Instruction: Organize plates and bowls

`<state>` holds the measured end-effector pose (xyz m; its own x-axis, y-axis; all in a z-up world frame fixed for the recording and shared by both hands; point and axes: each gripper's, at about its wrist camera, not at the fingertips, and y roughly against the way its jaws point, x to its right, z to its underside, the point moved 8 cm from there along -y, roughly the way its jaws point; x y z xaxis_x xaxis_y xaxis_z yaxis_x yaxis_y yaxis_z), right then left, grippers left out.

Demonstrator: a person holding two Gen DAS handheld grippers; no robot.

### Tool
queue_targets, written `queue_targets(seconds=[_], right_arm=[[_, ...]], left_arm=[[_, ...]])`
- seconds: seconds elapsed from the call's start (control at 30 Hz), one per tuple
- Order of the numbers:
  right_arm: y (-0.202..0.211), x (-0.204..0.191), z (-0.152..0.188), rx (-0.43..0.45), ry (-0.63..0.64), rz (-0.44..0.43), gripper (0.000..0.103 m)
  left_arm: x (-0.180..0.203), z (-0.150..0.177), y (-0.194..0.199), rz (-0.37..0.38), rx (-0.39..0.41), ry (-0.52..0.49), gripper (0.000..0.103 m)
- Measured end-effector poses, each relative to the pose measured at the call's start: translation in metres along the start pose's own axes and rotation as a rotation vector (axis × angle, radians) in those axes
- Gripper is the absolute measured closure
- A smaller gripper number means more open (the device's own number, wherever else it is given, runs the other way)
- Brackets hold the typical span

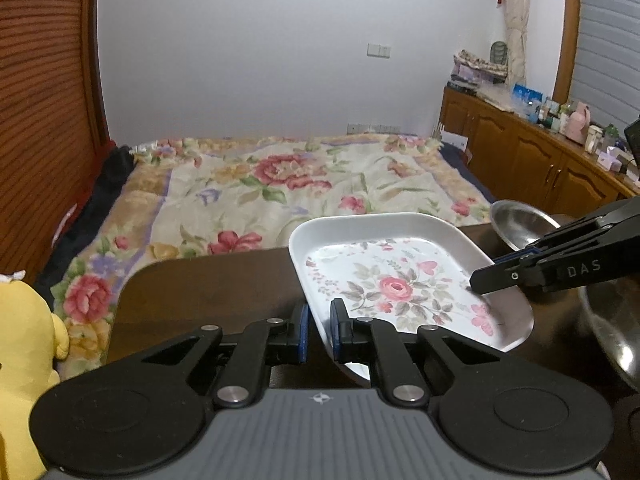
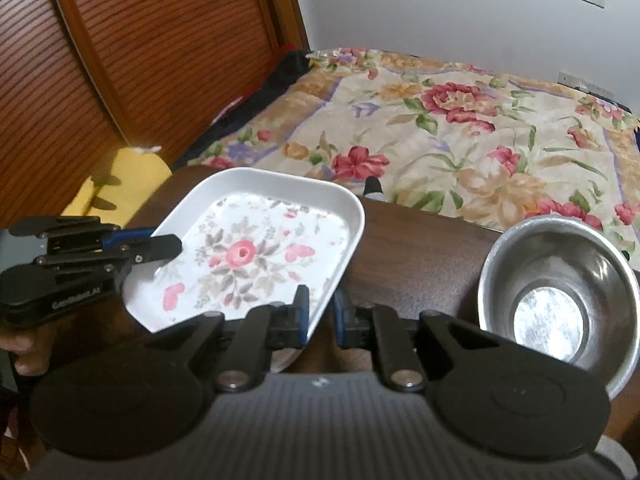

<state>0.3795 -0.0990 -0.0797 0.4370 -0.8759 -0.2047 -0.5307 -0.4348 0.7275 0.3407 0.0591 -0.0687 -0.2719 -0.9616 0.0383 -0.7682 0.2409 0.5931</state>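
Note:
A white rectangular plate with a rose pattern (image 1: 396,284) is held tilted above the dark wooden table (image 1: 200,292). My left gripper (image 1: 319,332) is shut on its near left rim. My right gripper (image 2: 321,316) is shut on the opposite rim of the same plate (image 2: 256,256). Each gripper shows in the other's view, the right one (image 1: 492,280) and the left one (image 2: 168,246), with fingers over the rim. A steel bowl (image 2: 556,300) stands on the table to the right of the plate. In the left wrist view it (image 1: 612,328) is at the right edge.
A second steel bowl (image 1: 520,220) stands at the table's far right. A bed with a floral blanket (image 1: 280,184) lies beyond the table. A yellow plush toy (image 1: 24,360) is at the left. A wooden cabinet (image 1: 540,156) with clutter lines the right wall.

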Motion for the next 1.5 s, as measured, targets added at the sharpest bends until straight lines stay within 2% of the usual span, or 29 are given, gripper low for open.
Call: queue_targets(seconds=[0.4, 0.7, 1.13, 1.5], right_arm=[[0.06, -0.021, -0.006, 0.105, 0.002, -0.022, 0.09], [0.098, -0.039, 0.004, 0.16, 0.019, -0.033, 0.089], [0.129, -0.053, 0.016, 0.19, 0.054, -0.047, 0.089], [0.131, -0.054, 0.045, 0.174, 0.052, -0.064, 0.089]], left_arm=[[0.016, -0.018, 0.07, -0.019, 0.098, -0.031, 0.091], [0.031, -0.012, 0.117, -0.026, 0.142, -0.059, 0.09], [0.04, 0.0, 0.149, -0.013, 0.171, -0.064, 0.089], [0.044, 0.021, 0.153, 0.012, 0.161, -0.059, 0.089]])
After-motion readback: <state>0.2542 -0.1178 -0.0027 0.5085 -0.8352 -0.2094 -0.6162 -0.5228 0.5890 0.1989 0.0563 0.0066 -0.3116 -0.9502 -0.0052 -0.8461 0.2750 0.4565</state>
